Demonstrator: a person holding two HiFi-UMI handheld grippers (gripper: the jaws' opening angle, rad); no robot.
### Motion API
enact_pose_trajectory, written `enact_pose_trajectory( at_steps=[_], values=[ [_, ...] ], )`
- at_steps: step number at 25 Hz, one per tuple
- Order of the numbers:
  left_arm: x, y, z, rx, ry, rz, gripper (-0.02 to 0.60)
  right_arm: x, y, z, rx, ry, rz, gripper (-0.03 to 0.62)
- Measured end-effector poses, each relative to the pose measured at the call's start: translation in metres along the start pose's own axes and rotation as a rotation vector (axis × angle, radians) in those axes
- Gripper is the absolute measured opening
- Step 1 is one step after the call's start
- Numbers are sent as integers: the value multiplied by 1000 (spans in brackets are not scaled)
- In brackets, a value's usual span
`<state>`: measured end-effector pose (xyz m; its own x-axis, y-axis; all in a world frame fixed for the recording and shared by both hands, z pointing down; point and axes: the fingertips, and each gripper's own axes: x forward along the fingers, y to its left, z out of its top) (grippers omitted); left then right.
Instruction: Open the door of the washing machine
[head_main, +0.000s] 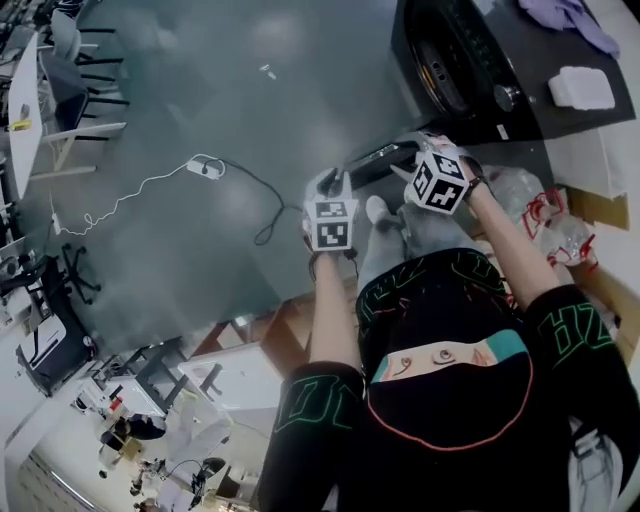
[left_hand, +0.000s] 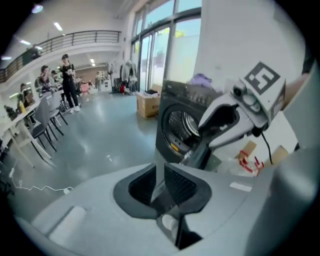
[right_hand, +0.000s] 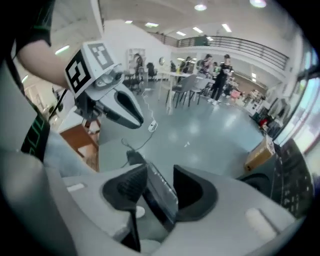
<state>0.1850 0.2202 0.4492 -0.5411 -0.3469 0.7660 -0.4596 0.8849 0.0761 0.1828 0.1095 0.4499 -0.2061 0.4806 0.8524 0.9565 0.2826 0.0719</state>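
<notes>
Currently the washing machine stands at the upper right of the head view. Its round door looks shut against the front, and neither tool touches it. Main risk: you reach for the door with no handle located. No view shows a latch or recess clearly, so a grab at the smooth rim would likely slip off or scrape the glass. Your right gripper is the nearer of the two, angled down, with its jaws spread wide. A dark flat strip with a bright edge shows between the pads; I cannot tell what it is. One pad stands clear of it, so I judge nothing is gripped. Check that before you close on anything. Your left gripper hangs just beside the right one, jaws set narrow with only a thin gap and nothing between them. At that width it would not fit over a door edge, so it would bump rather than grasp. Lesser risk: the loose cable lies near your feet, and stepping back as the door swings could snag it. Least: the control knob sits near the door, and an approach that drifts could catch it instead.
</notes>
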Motion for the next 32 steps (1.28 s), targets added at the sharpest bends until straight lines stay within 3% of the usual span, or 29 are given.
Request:
enact_pose_trajectory(
  at_steps=[4, 10, 14, 18, 23, 32],
  values=[
    [-23, 16, 99, -44, -217, 80, 20, -37, -62, 31, 230, -203, -81, 160],
    [-71, 43, 227, -152, -524, 309, 11, -116, -166, 65, 489, -455, -247, 11],
    [-110, 44, 298, -180, -672, 370, 11, -174, -214, 98, 565, -627, -320, 3],
    [-156, 35, 353, -101, -818, 431, 11, -233, -245, 119, 560, -742, -404, 3],
    [-176, 29, 381, -53, -883, 468, 11, -288, -260, 130, 486, -800, -525, 3],
    [-163, 23, 398, 5, -860, 483, 11, -319, -284, 133, 454, -858, -638, 3]
  ],
)
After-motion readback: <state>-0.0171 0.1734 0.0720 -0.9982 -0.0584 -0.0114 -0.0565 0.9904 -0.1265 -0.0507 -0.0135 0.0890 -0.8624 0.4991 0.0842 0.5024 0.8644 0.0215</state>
